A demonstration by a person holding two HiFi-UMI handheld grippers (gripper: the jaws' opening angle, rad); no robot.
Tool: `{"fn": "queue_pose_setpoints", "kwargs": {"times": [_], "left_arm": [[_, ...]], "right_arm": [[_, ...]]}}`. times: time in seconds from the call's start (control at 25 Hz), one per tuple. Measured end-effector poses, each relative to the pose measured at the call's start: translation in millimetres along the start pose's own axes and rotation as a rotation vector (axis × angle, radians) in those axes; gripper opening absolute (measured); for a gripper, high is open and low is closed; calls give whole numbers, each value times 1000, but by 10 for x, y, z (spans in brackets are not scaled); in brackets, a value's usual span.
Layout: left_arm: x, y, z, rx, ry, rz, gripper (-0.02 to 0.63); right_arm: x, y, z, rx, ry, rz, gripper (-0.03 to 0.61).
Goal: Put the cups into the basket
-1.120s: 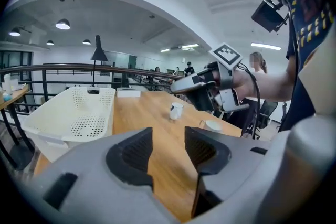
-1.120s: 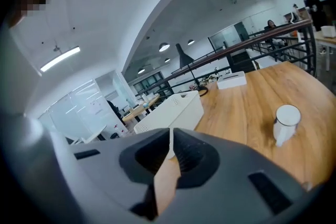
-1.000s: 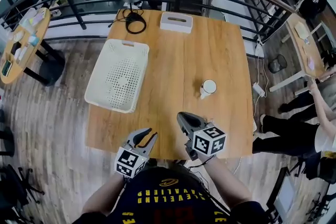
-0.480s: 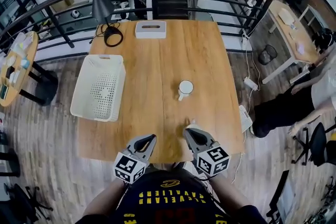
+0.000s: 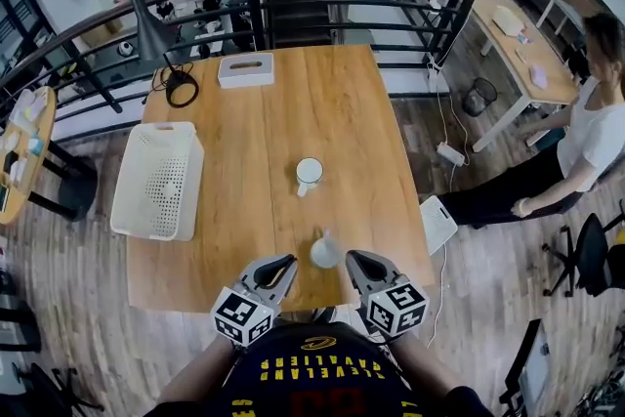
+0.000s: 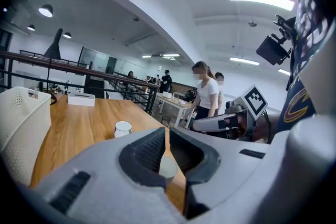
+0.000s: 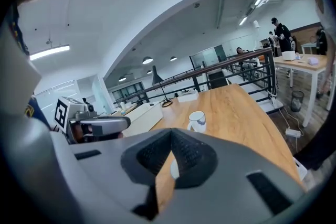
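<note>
Head view
- Left tongs (image 5: 285,263): bottom centre, just left of the middle, clenched tip to tip, poking over the near edge of the counter (image 5: 293,103).
- Right tongs (image 5: 354,259): right alongside at the bottom, clenched too.
- Near cup (image 5: 325,251): pale, sitting at the counter's near edge, squarely between the two sets of tongs and just beside both tips, touching neither.
- Far cup (image 5: 309,173): white with a handle, mid-frame, further up the counter and well apart from both tongs.
- Basket (image 5: 178,128): white and perforated, left of centre at the counter's left edge, well away from both cups.

Left gripper view
- Jaws: pressed together, gripping nothing.
- Near cup: a pale sliver peeking below the closed tips, lower centre.
- Far cup: left of the tips, standing upright on the wood.
- Basket: looming at the far left edge.

Right gripper view
- Jaws: closed tight on themselves.
- Near cup: a pale patch just under the tips.
- Far cup: centre frame, above and right of the tips.
- Basket: beyond it, centre-left.
</note>
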State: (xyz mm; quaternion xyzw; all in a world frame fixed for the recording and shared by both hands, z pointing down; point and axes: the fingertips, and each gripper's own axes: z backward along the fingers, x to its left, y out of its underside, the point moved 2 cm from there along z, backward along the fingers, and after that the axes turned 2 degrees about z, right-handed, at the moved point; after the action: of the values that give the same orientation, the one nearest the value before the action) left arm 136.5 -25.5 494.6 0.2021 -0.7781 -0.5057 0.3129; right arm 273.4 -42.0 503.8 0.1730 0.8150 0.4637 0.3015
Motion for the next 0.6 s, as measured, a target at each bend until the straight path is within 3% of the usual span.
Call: {"fn": "queue_pose_setpoints", "kwargs": {"times": [0.6], "left_arm": [[-483, -249, -427, -18, 88, -51, 12]], "right_arm": [[-449, -7, 483, -56, 92, -38, 12]]}}
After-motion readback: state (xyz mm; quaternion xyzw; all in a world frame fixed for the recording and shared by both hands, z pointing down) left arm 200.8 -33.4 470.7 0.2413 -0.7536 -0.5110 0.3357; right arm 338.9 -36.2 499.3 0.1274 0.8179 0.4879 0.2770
